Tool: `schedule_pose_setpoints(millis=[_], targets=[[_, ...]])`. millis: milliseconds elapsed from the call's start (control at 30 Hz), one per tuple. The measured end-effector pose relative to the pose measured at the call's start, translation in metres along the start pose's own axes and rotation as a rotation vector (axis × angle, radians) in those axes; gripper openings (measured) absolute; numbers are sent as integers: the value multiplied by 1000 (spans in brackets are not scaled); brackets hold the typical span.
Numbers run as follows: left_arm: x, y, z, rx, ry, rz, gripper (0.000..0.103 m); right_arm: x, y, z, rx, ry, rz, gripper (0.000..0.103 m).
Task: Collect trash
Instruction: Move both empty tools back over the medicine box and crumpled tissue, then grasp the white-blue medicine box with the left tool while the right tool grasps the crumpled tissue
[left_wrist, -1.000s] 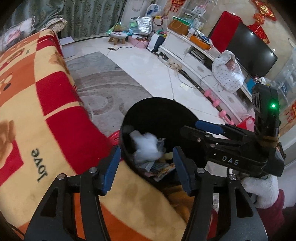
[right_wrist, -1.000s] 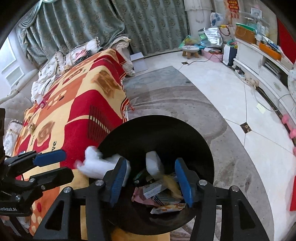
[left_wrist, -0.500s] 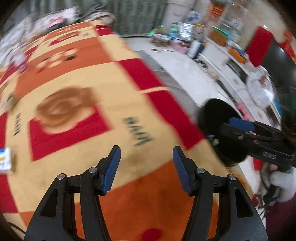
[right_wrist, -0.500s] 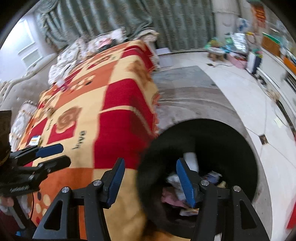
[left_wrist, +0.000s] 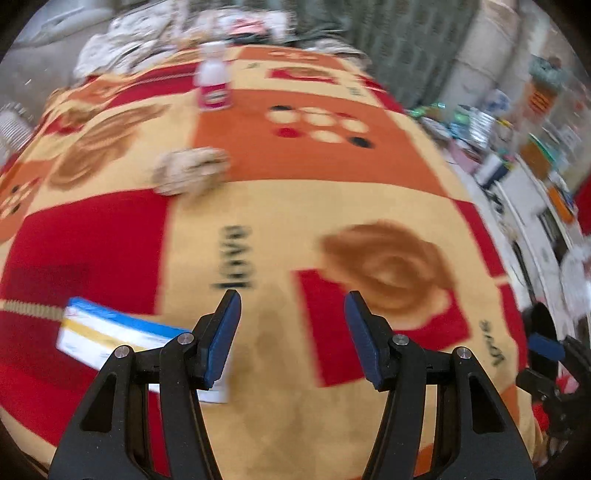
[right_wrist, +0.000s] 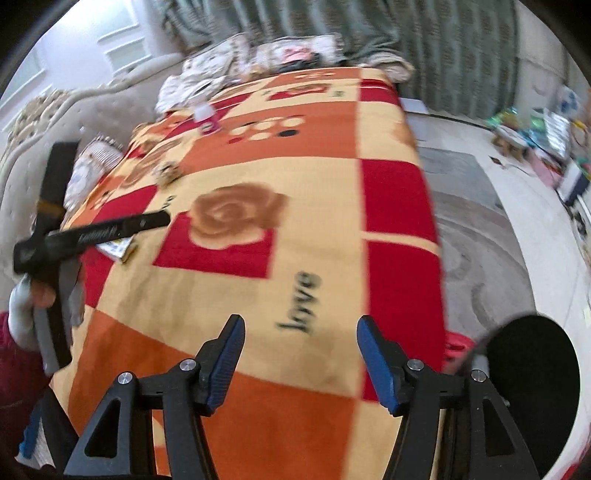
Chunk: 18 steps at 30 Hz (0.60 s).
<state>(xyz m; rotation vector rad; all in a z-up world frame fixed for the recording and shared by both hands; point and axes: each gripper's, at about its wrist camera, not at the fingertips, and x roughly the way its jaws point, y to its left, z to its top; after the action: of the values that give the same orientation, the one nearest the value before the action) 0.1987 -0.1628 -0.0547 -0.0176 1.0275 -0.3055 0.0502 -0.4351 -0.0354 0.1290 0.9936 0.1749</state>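
My left gripper (left_wrist: 291, 332) is open and empty above the red, orange and yellow blanket (left_wrist: 280, 206). A flat blue, yellow and white box (left_wrist: 110, 339) lies just left of its left finger. A crumpled wad (left_wrist: 190, 170) lies farther out, and a small white bottle with a pink label (left_wrist: 214, 81) stands near the far end. My right gripper (right_wrist: 301, 354) is open and empty over the blanket's near edge (right_wrist: 295, 258). The black trash bin (right_wrist: 532, 373) stands at its right on the floor. The box (right_wrist: 118, 247), wad (right_wrist: 166, 171) and bottle (right_wrist: 205, 118) show in the right wrist view too.
Pillows and bedding (right_wrist: 258, 59) pile at the blanket's far end before green curtains (right_wrist: 369, 29). A grey rug (right_wrist: 480, 236) covers the floor at right. Cluttered white cabinets (left_wrist: 535, 192) line the far right. The left gripper's body (right_wrist: 92, 232) crosses the right wrist view.
Both grippers have swung left, away from the bin and over the blanket. The bin has slid to the right edge of both views. The box, wad and bottle have come into view.
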Motion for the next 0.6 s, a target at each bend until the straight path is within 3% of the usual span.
schedule_pose_setpoints(millis=[167,267,467,600], targets=[[-10,46,-26,-43,89,52,57,26,39,26,-59,18,54,61],[-31,71,-48,-73,106,28,57,52,74,48,-123,34,105,63],[-83,101,-73,-118,41,-16,57,106,149,103,-259,33,190,65],[-102,119,-78,-144,-9,-3,58,142,188,148,-311,-9,181,77]])
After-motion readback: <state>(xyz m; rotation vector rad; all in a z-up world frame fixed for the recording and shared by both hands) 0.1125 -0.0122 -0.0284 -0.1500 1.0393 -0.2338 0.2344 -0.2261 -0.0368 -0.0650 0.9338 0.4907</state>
